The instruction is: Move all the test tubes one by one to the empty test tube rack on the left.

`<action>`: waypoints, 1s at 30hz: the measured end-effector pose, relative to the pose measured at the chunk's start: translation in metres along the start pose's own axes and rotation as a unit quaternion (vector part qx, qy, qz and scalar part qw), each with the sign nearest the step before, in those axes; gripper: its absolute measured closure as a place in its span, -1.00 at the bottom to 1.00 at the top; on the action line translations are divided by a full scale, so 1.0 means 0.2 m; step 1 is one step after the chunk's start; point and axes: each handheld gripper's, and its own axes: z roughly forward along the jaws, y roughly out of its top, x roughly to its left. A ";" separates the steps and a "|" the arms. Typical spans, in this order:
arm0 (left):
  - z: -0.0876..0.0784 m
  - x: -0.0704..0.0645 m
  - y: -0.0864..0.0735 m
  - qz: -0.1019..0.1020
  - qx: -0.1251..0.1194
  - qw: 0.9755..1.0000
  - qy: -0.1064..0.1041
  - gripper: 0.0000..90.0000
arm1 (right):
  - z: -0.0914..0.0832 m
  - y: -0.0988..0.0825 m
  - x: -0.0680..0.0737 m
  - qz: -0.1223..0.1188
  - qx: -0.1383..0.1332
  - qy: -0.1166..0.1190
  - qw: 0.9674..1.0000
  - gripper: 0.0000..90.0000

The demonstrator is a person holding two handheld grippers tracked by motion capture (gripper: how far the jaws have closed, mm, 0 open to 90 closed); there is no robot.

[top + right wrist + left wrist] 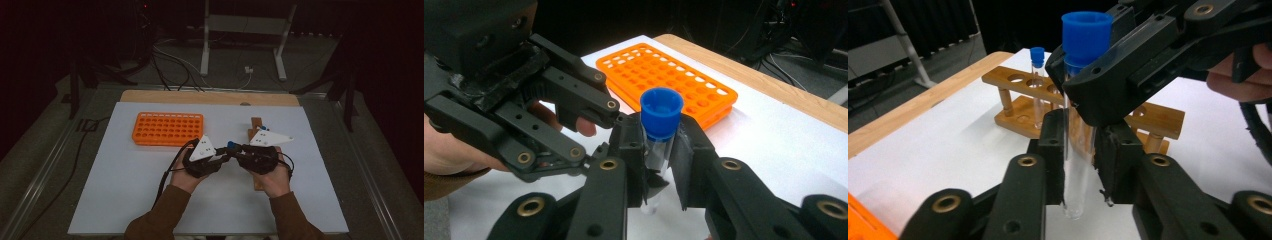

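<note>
Left tongs: closed on the clear tube's lower half.
Right tongs: clamp the tube under its blue cap.
Tube: upright above the table, between both hands.
Orange rack: left of tongs.

A dim room is surrounding the table, whose white top is lying across the middle of the high view with a strip of bare wood showing along its far edge. Grey floor is running down the left and right sides of the frame, while black cables are trailing over it at upper centre. A pale metal stand is rising at the top of the frame against dark curtains, and the light is staying low and even
</note>
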 end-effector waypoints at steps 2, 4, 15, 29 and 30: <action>0.00 0.00 0.00 0.001 -0.001 1.000 0.000 0.71 | 0.00 0.00 0.00 0.003 -0.001 0.002 1.000 0.70; 0.00 0.00 0.00 0.002 0.000 1.000 0.004 0.72 | 0.00 0.00 -0.01 0.009 -0.004 0.007 1.000 0.56; -0.03 0.07 -0.01 -0.013 -0.001 1.000 0.025 0.72 | -0.05 -0.04 -0.04 0.031 -0.011 -0.015 0.999 -0.46; -0.08 0.21 -0.03 -0.038 -0.009 0.997 0.064 0.72 | -0.12 -0.12 -0.04 0.033 -0.022 -0.034 0.999 -0.66; -0.08 0.22 -0.04 -0.040 -0.009 0.997 0.067 0.72 | -0.12 -0.13 -0.04 0.032 -0.023 -0.035 0.999 -0.65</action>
